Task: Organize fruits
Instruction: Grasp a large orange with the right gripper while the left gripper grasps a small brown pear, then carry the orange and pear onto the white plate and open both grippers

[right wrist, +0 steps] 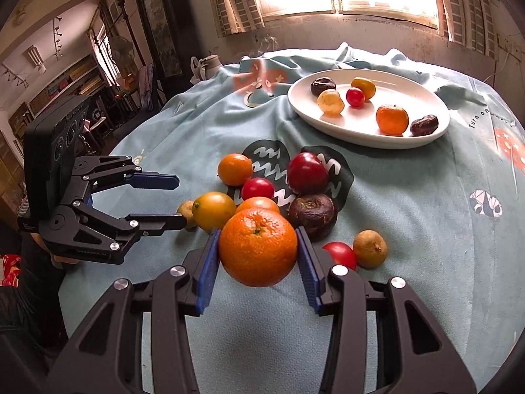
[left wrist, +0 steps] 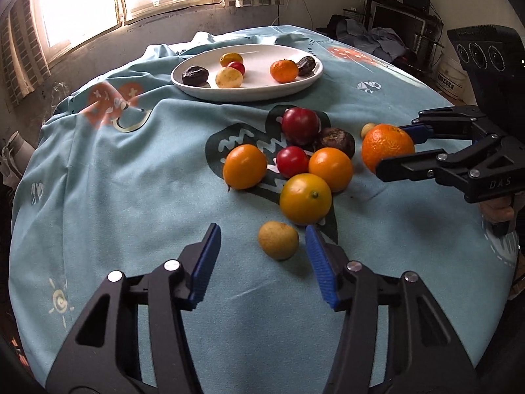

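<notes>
Sunlit window room, blue tablecloth (left wrist: 131, 180), right fingers (right wrist: 210, 262) clamping orange (right wrist: 257, 246), left fingers (left wrist: 206, 262) apart.

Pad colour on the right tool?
Blue, ribbed pads on black fingers, pressed on the orange. Clearest in the right wrist view.

Both cameras look down and forward, close over the table (left wrist: 98, 197), toward the white plate (left wrist: 197, 90) by the window. The left view stands left of the fruit pile, the right view opposite; both share plate and pile.
</notes>
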